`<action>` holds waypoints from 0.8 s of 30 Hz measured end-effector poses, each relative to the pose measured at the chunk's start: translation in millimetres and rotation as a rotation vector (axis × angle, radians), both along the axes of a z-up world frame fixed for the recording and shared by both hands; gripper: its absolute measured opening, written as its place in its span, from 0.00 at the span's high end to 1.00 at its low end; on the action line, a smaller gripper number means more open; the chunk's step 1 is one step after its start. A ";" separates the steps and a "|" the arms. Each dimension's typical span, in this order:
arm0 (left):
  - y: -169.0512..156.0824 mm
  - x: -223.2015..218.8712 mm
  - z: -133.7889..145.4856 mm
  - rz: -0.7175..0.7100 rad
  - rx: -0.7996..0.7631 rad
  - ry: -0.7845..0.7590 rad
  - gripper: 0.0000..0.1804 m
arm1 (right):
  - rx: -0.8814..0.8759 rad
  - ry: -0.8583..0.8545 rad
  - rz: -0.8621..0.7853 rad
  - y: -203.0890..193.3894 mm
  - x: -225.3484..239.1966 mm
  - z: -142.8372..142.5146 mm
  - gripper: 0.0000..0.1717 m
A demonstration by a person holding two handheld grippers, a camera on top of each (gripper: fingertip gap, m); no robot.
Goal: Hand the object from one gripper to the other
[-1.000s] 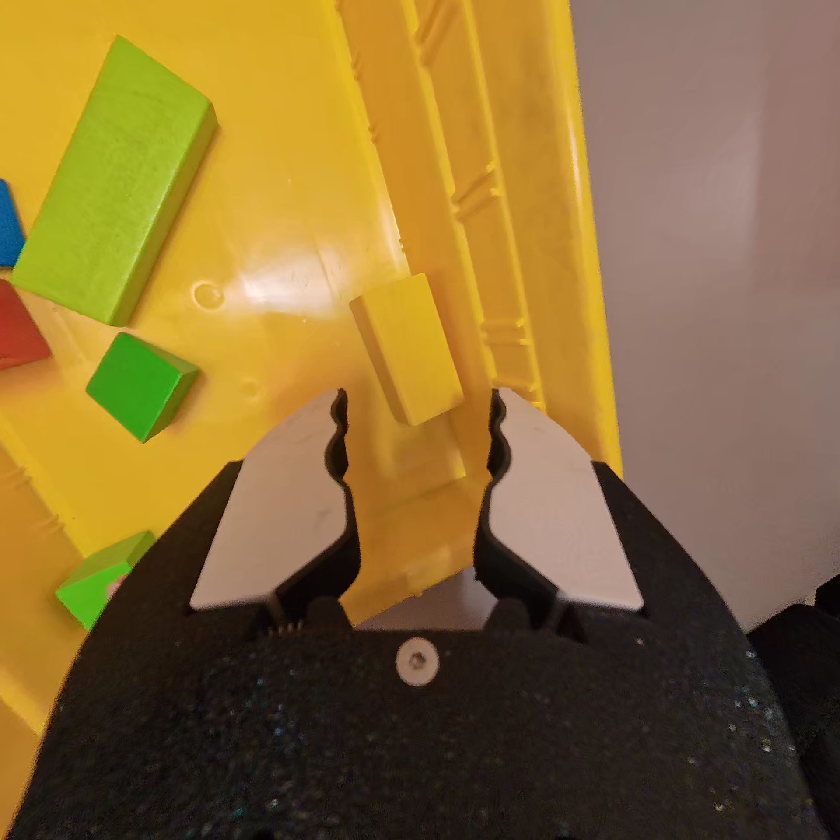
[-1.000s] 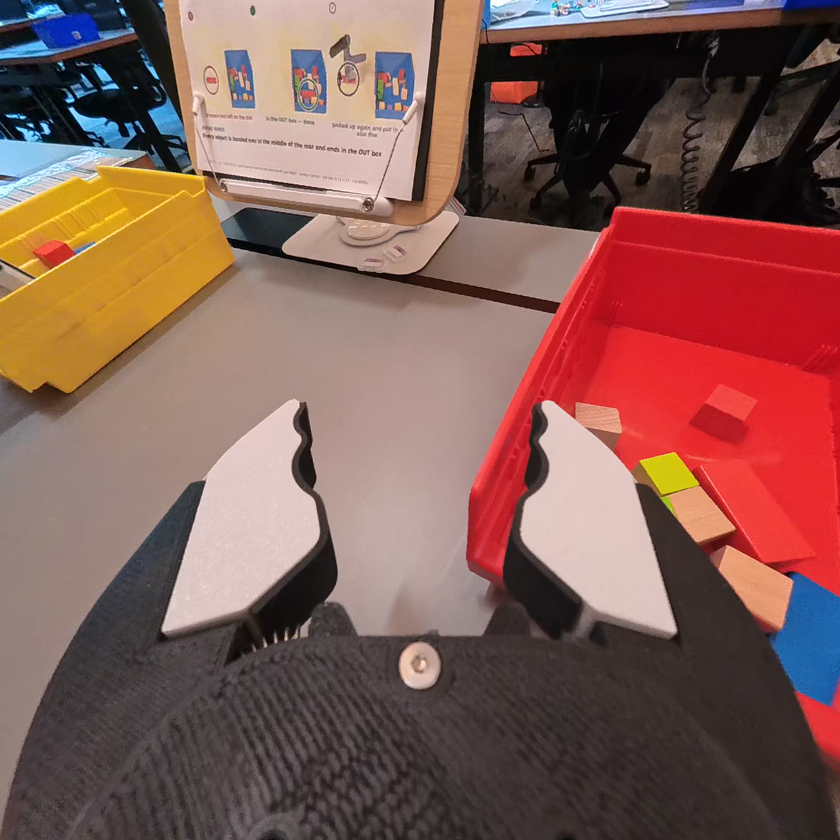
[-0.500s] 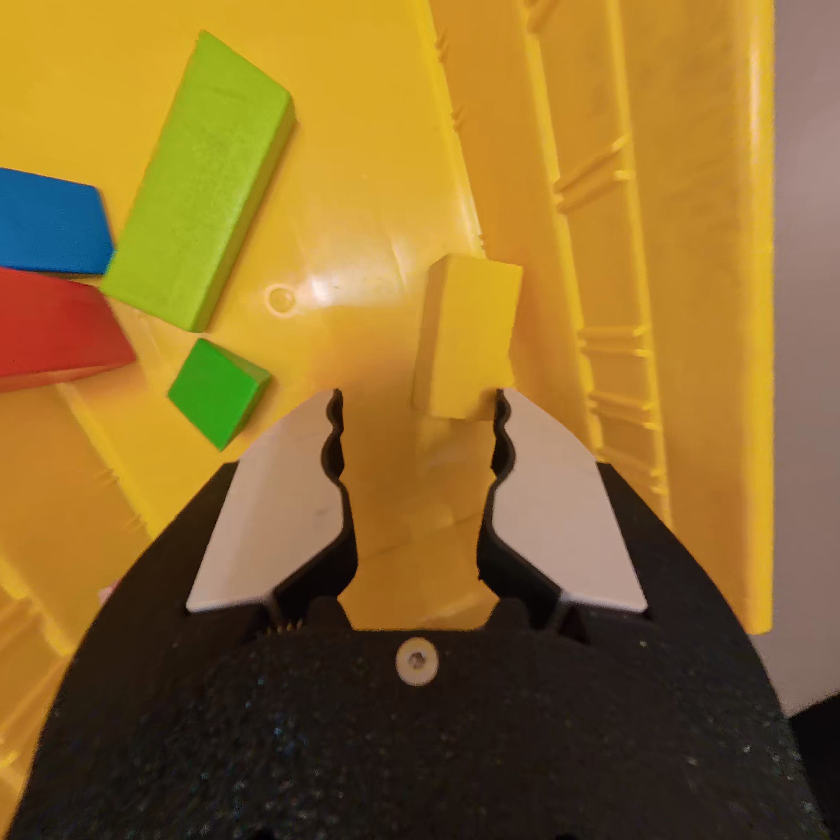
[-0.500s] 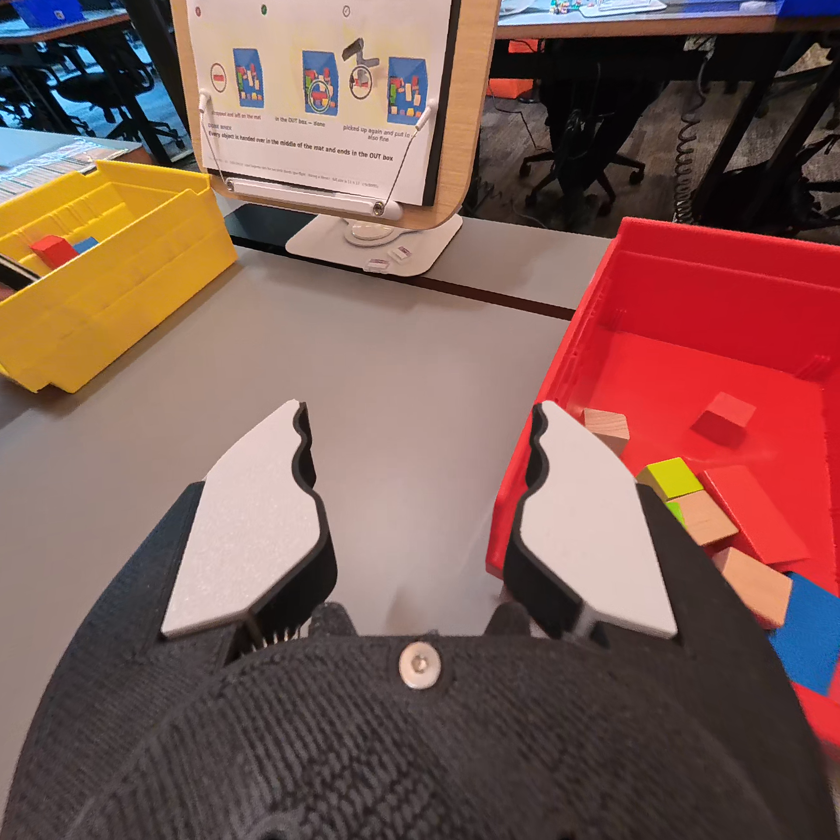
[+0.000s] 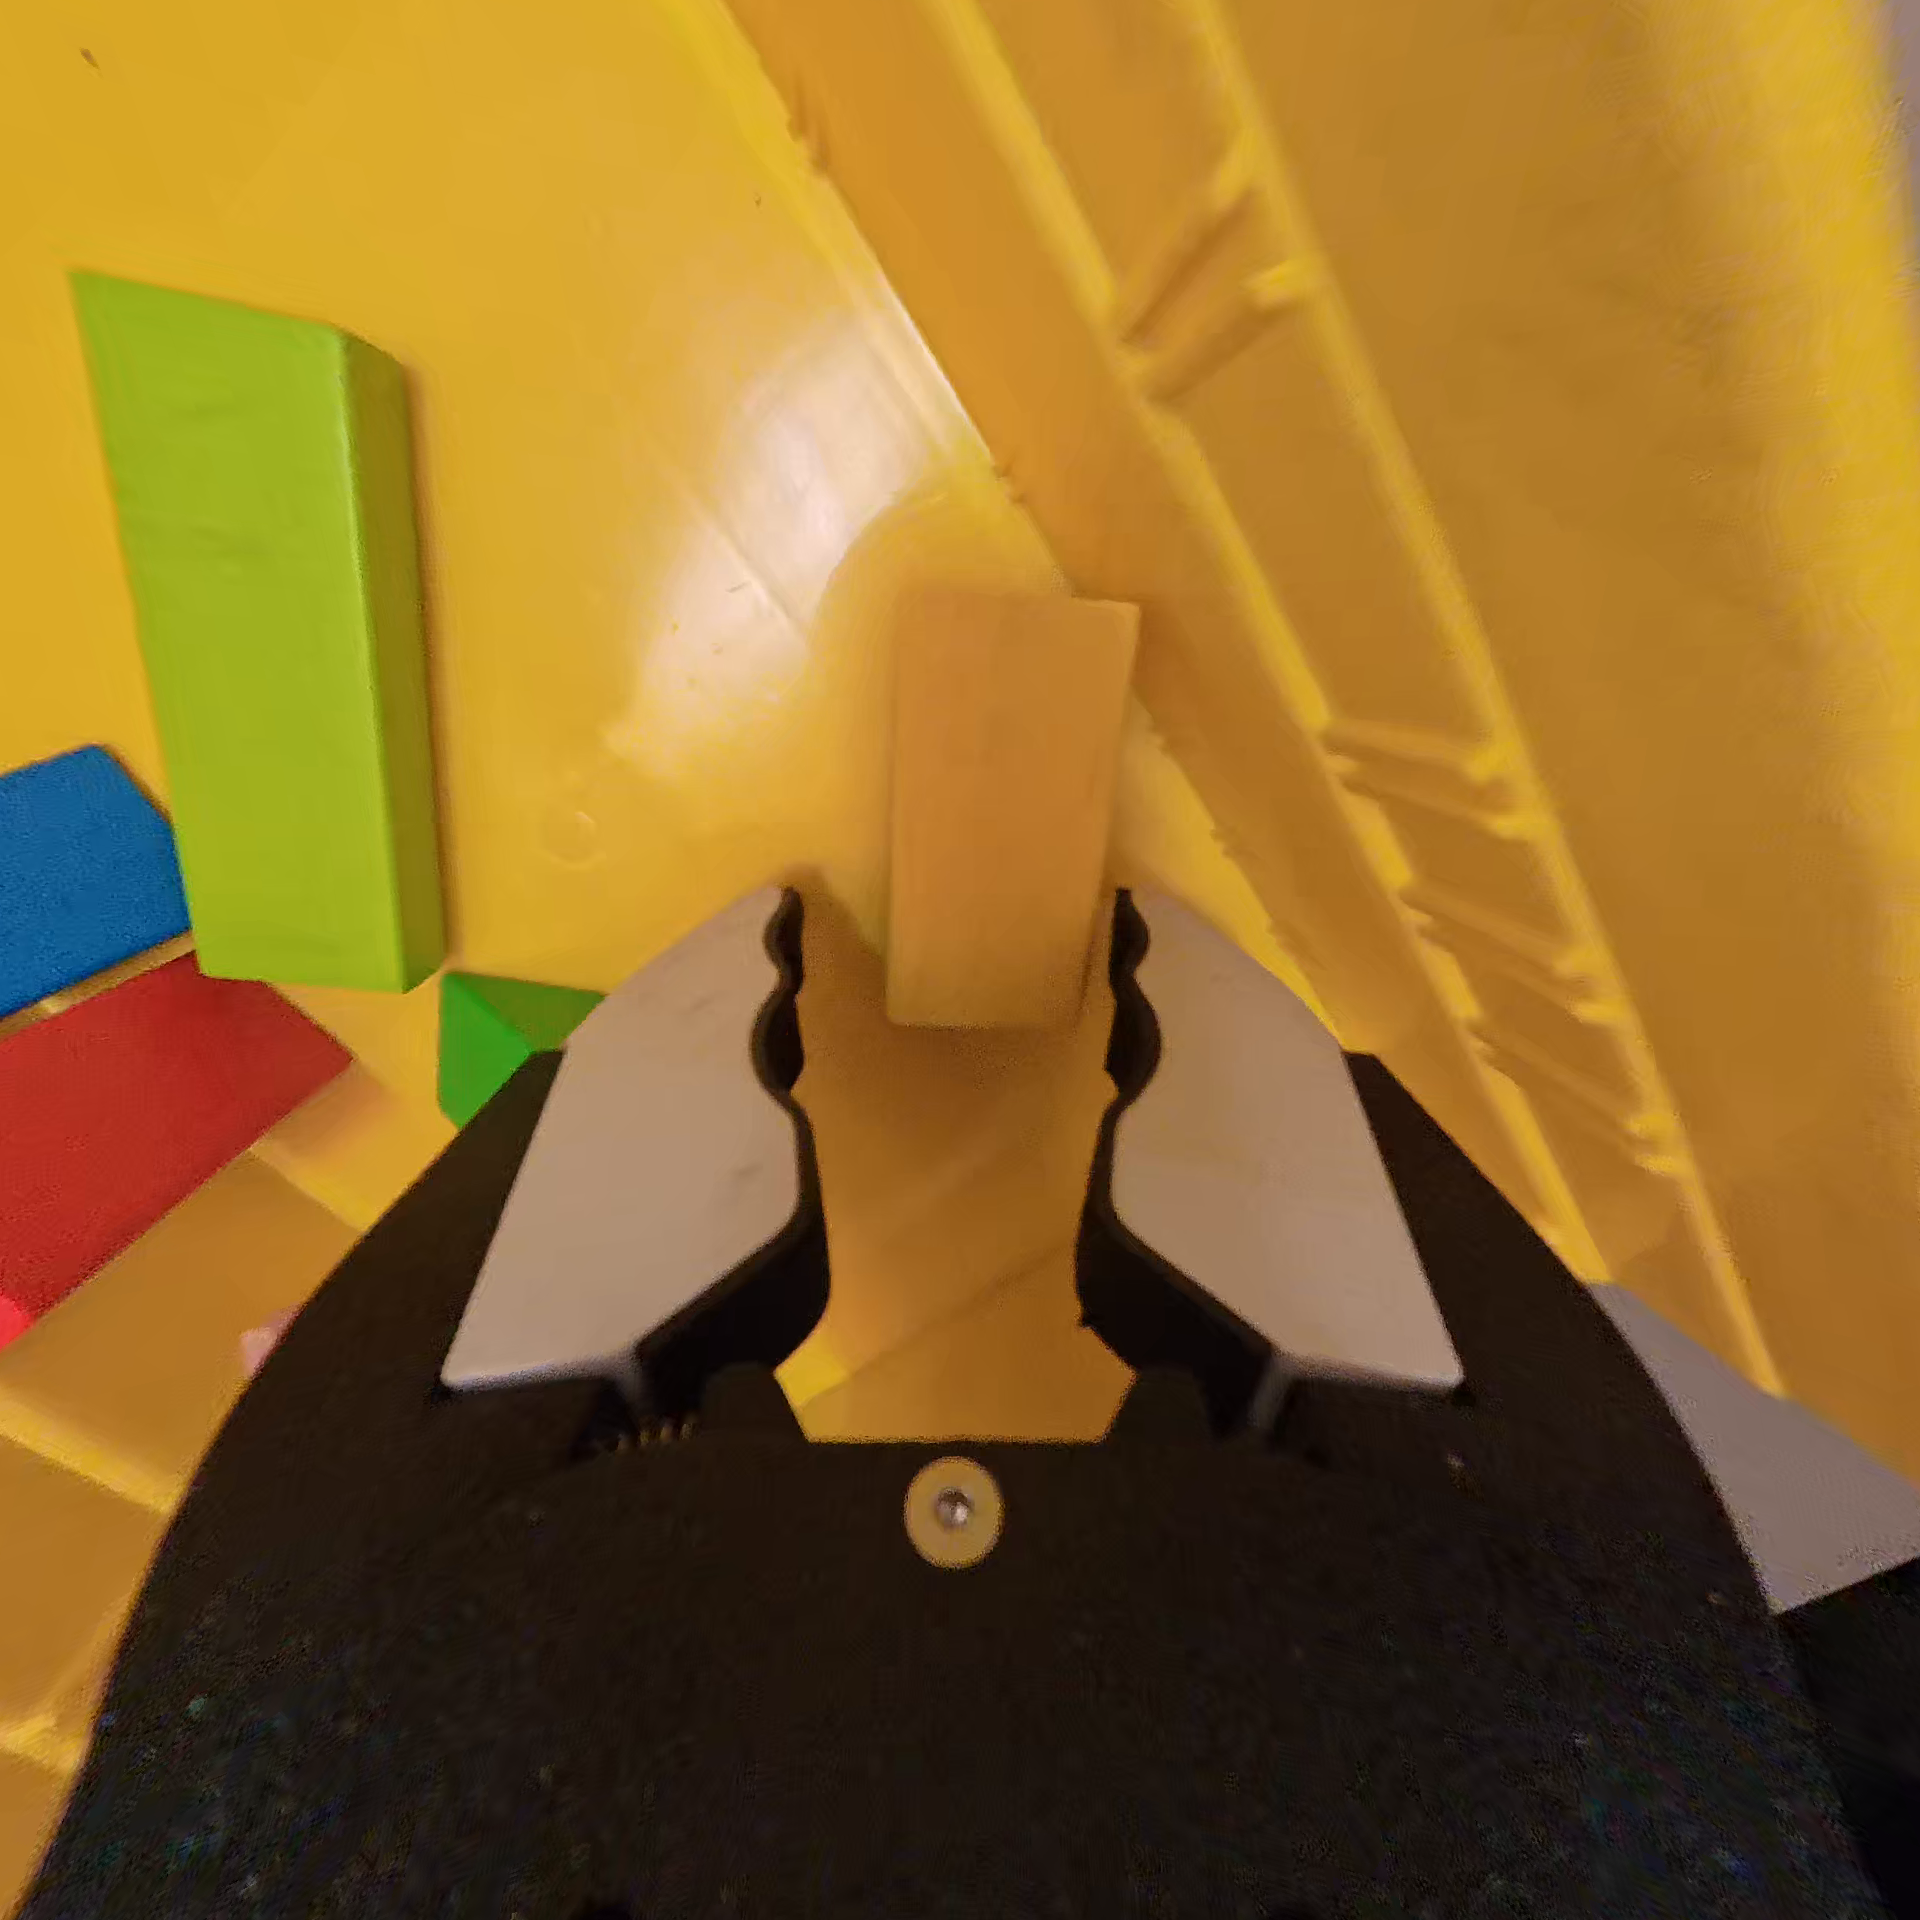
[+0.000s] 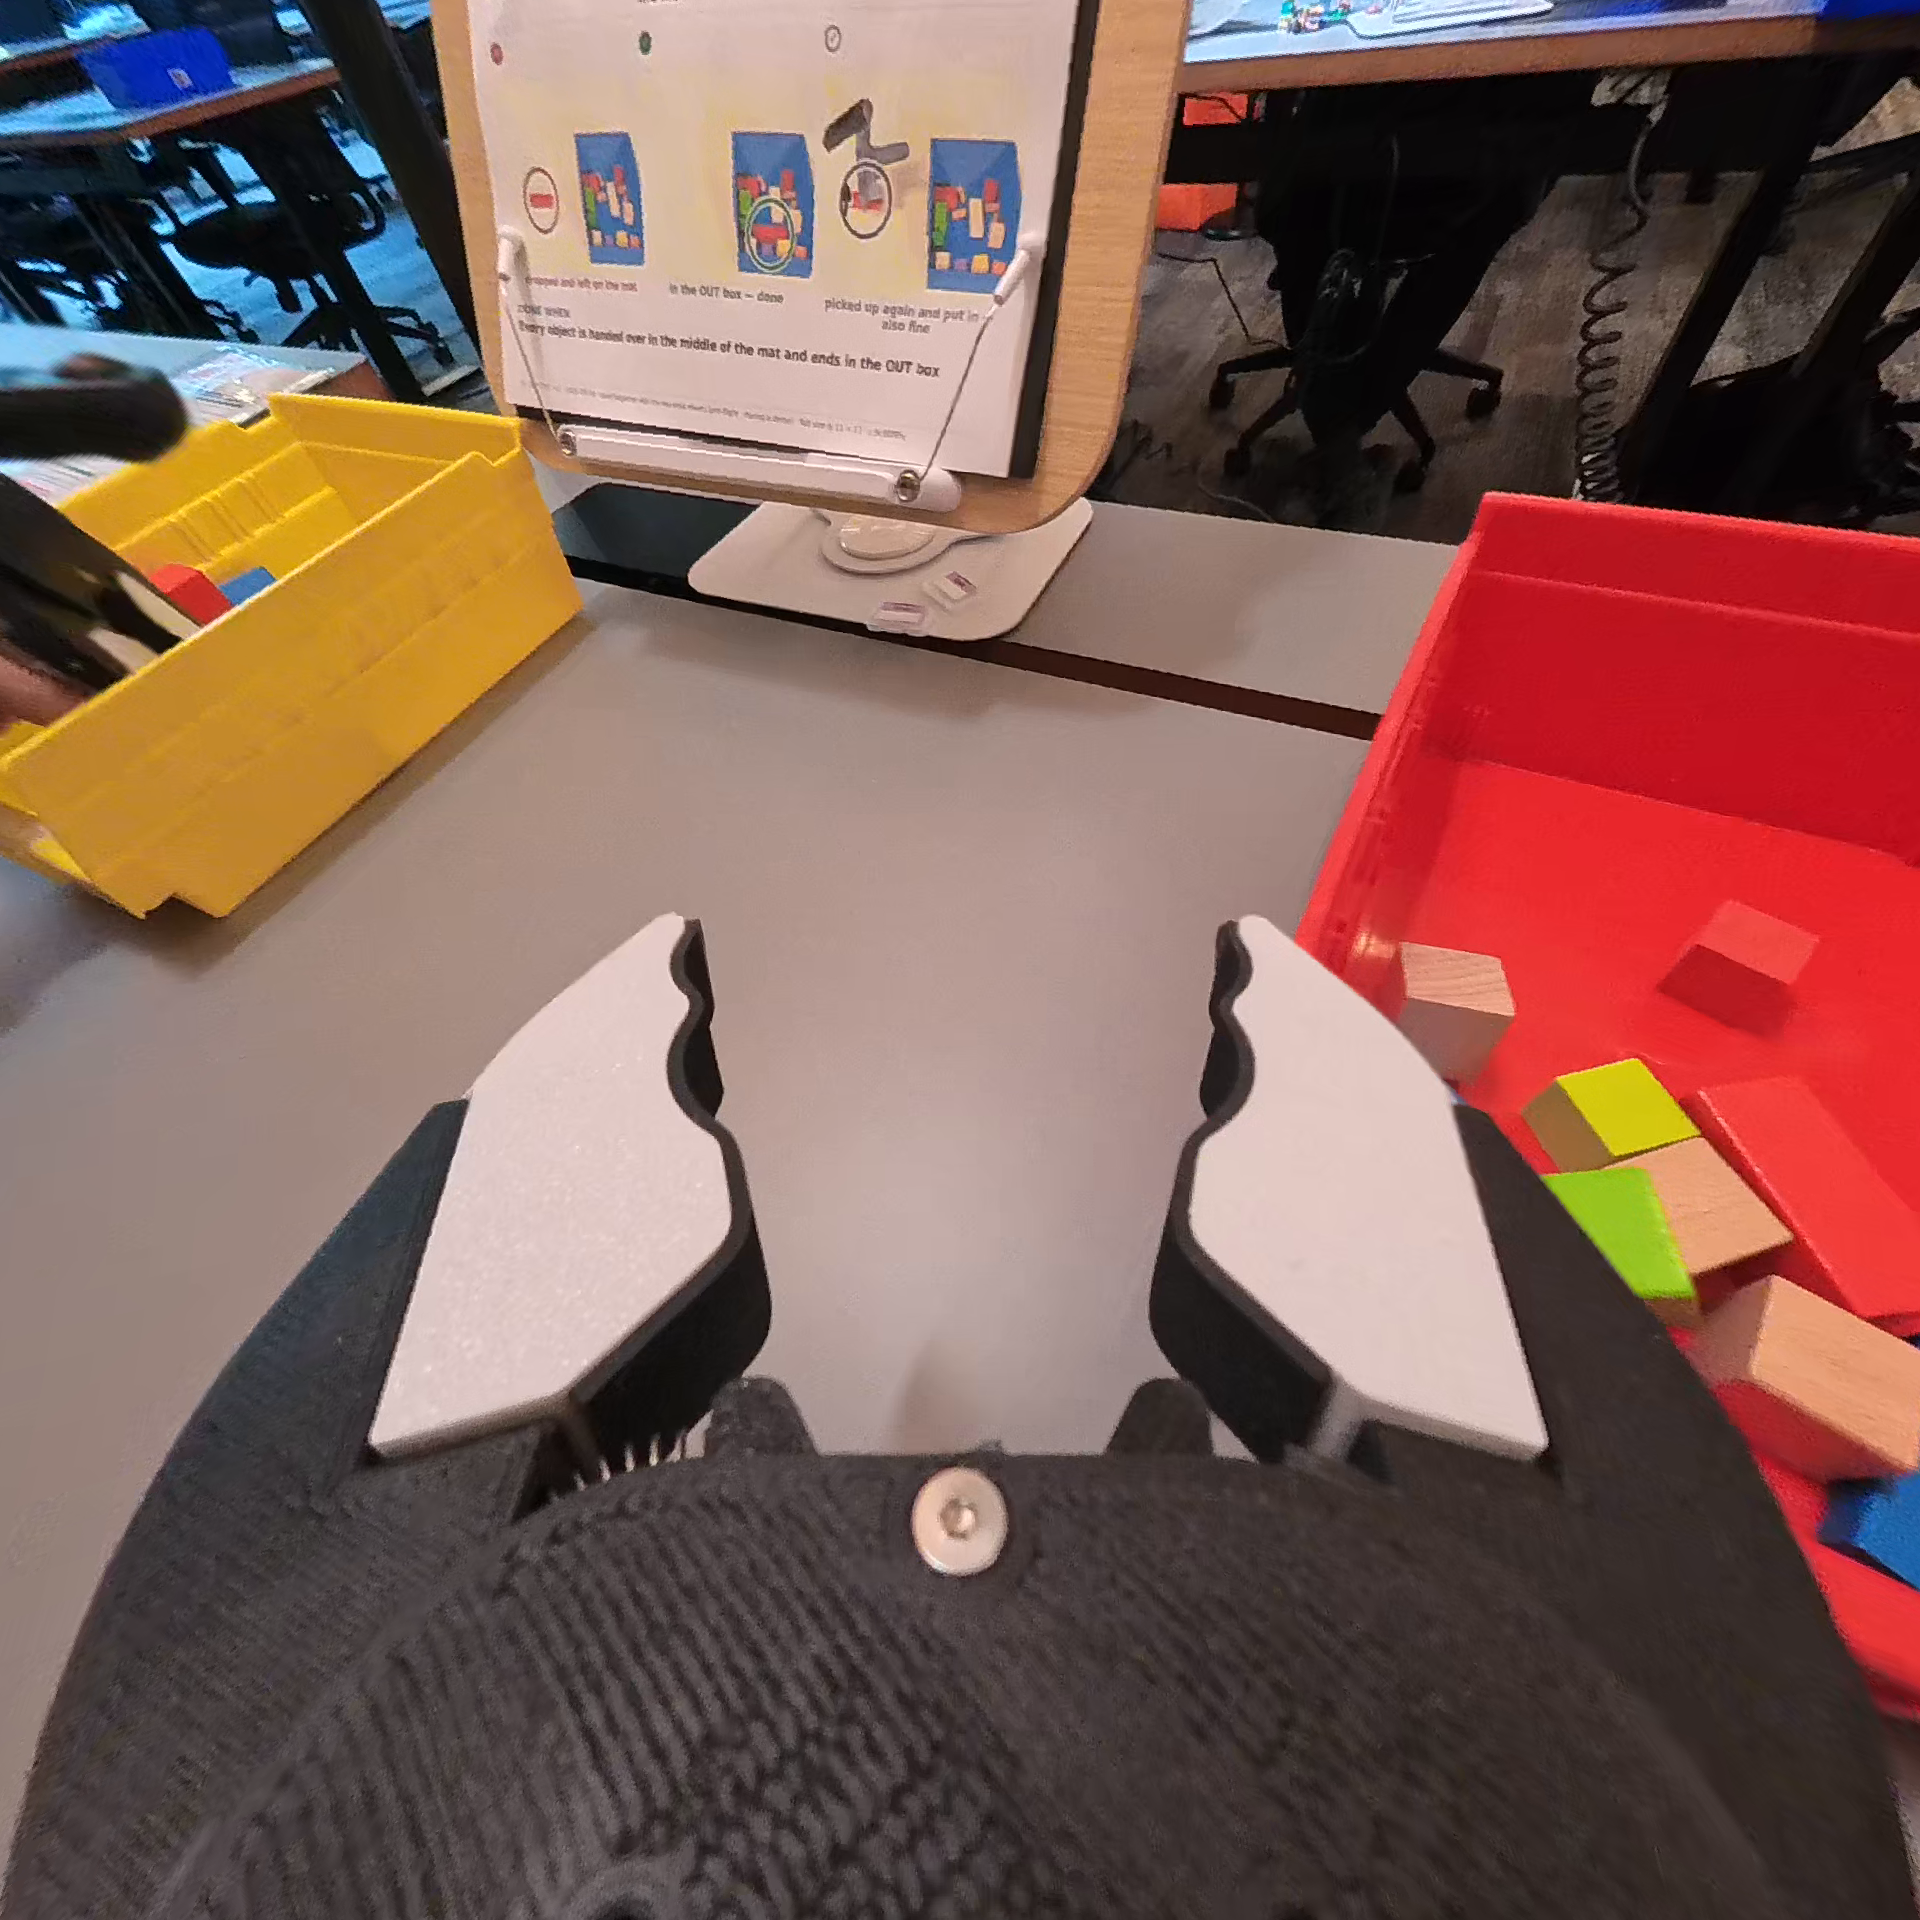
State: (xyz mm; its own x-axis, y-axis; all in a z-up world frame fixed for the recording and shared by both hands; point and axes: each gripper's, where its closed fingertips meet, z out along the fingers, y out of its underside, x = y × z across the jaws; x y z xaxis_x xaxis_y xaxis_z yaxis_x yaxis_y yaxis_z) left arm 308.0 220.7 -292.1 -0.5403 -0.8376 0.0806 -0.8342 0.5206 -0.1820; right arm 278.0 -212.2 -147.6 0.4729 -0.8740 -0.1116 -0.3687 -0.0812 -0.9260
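Observation:
A yellow block (image 5: 997, 810) lies on the floor of the yellow bin (image 5: 623, 312), close to the ribbed right wall. My left gripper (image 5: 951, 935) is open, and the block's near end stands between its fingertips. A gap shows between the left pad and the block; the right pad is close to it. The left gripper also shows in the right wrist view (image 6: 73, 613), reaching into the yellow bin (image 6: 312, 675). My right gripper (image 6: 961, 956) is open and empty above the grey table (image 6: 883, 831).
A long green block (image 5: 270, 623), a blue block (image 5: 73, 862), a red block (image 5: 135, 1101) and a small green block (image 5: 499, 1029) lie left in the yellow bin. A red bin (image 6: 1662, 644) with several blocks stands right. A sign stand (image 6: 790, 239) is at the back.
My left gripper has moved in on the yellow block, whose near end now stands between the open fingertips. My right gripper has stayed open and drifted slightly over the table.

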 end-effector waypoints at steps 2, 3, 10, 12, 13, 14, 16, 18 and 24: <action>6.0 3.9 -2.9 0.018 0.061 -0.015 0.81 | 0.017 -0.001 0.014 7.1 -1.3 0.3 0.46; 8.0 4.1 -2.8 0.026 0.074 -0.017 0.81 | 0.022 -0.001 0.024 11.6 -2.1 0.4 0.46; 16.0 -0.3 33.2 0.095 -0.079 -0.199 0.81 | 0.108 -0.014 0.236 77.3 -13.5 7.6 0.46; -0.6 -2.7 66.4 0.116 -0.296 -0.326 0.81 | 0.140 -0.016 0.333 106.1 -18.2 9.9 0.46; -13.1 -6.5 85.7 0.107 -0.426 -0.383 0.81 | 0.152 -0.022 0.382 120.9 -20.2 12.4 0.44; -27.0 -12.5 105.8 0.082 -0.557 -0.434 0.81 | 0.170 -0.033 0.426 136.0 -21.5 16.7 0.43; -53.1 -28.0 143.6 0.033 -0.786 -0.515 0.81 | 0.233 -0.061 0.531 167.9 -25.8 31.1 0.42; -76.0 -45.3 172.4 -0.021 -0.958 -0.562 0.81 | 0.338 -0.093 0.626 197.7 -31.2 51.5 0.42; -135.0 -89.7 208.1 -0.195 -1.284 -0.584 0.81 | 0.483 -0.098 0.860 254.1 -55.4 83.0 0.51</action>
State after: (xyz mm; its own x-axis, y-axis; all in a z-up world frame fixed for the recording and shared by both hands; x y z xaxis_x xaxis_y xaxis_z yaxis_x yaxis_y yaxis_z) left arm 218.3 85.7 -84.0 -0.8562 -0.2646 0.4437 -0.4114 -0.1702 -0.8954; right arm 222.6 42.0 -64.6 0.9511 -0.0997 -0.2923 -0.2815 0.1087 -0.9534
